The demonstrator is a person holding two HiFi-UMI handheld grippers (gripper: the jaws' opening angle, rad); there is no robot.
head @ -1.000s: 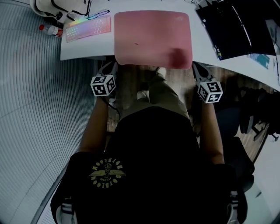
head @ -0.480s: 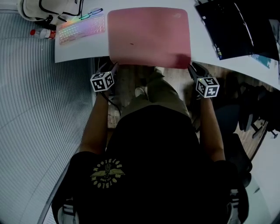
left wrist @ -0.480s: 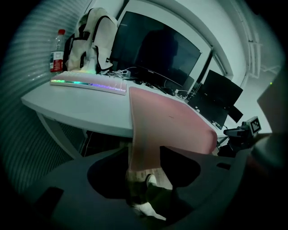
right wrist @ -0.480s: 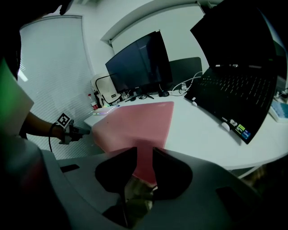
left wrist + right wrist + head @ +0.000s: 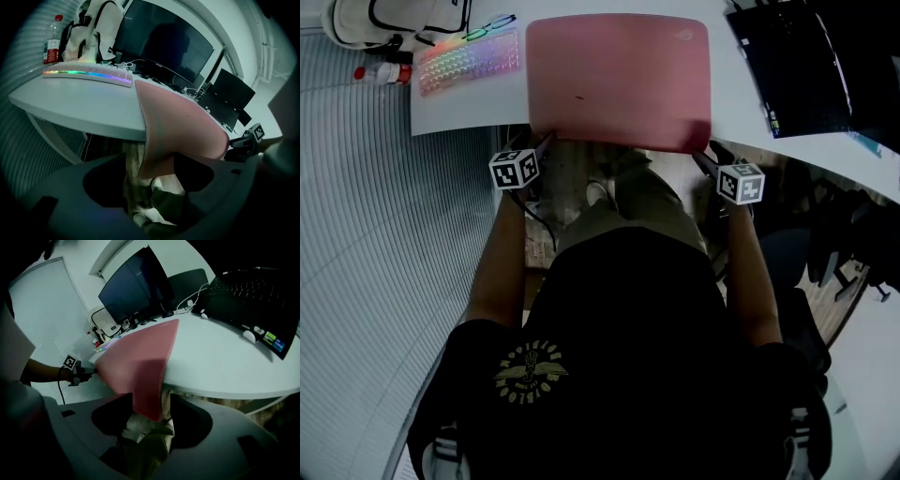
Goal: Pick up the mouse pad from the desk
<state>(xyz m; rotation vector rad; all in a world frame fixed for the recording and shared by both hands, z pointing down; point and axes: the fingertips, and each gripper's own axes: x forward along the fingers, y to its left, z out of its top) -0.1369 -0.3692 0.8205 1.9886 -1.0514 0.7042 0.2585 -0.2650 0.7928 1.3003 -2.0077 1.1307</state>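
Note:
A pink mouse pad (image 5: 619,80) lies on the white desk (image 5: 469,108), its near edge hanging over the desk's front. My left gripper (image 5: 546,142) is at the pad's near left corner. In the left gripper view that corner (image 5: 159,154) droops between the jaws of the left gripper (image 5: 150,164), with gaps on both sides. My right gripper (image 5: 703,155) is at the near right corner, which hangs loose (image 5: 145,380) between the right gripper's (image 5: 147,404) spread jaws. Both pairs of jaws have just been opening and stand open, pressing on nothing.
A lit keyboard (image 5: 469,61), a red-capped bottle (image 5: 380,72) and a white bag (image 5: 384,19) sit at the desk's left. A black laptop (image 5: 797,66) lies at the right, and a dark monitor (image 5: 164,47) stands behind. My legs are under the desk edge.
Both grippers have shifted toward the desk's front edge, closer to the pad's near corners. The dark bulge at the pad's near right corner has flattened out.

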